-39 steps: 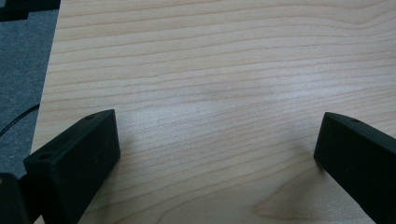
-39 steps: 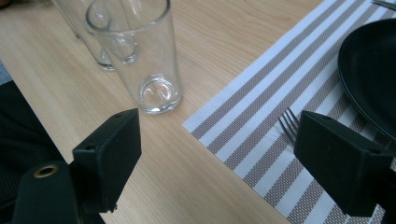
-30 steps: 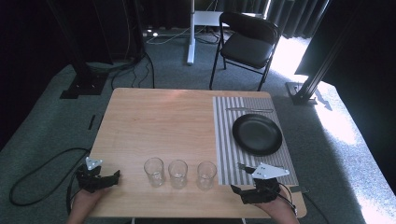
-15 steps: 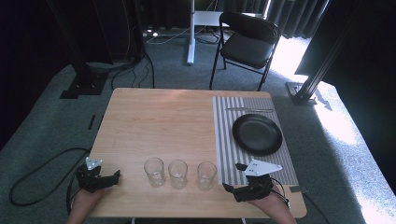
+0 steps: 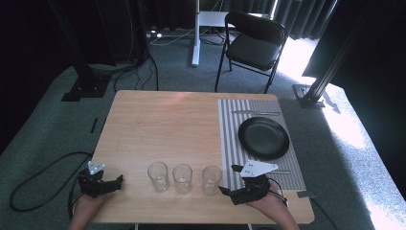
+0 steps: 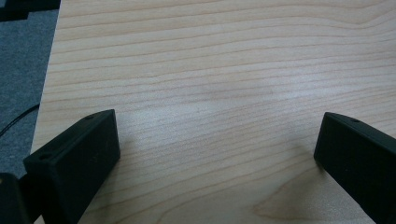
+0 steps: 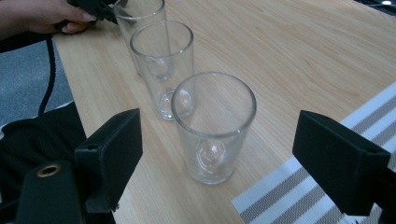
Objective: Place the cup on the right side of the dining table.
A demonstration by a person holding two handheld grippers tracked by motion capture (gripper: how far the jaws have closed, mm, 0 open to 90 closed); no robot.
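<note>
Right gripper (image 7: 215, 154) – jaws wide apart, nothing gripped – faces the nearest glass (image 7: 214, 126), upright on the table (image 5: 167, 124) beside the striped mat (image 5: 230, 143). Two more glasses (image 7: 161, 65) line up beyond. Left gripper (image 6: 217, 154) – jaws spread, empty.

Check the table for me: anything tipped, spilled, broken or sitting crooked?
Nothing stands out. The three glasses stand upright and empty in a row, the black plate sits flat on the striped placemat, and the table looks dry.
</note>
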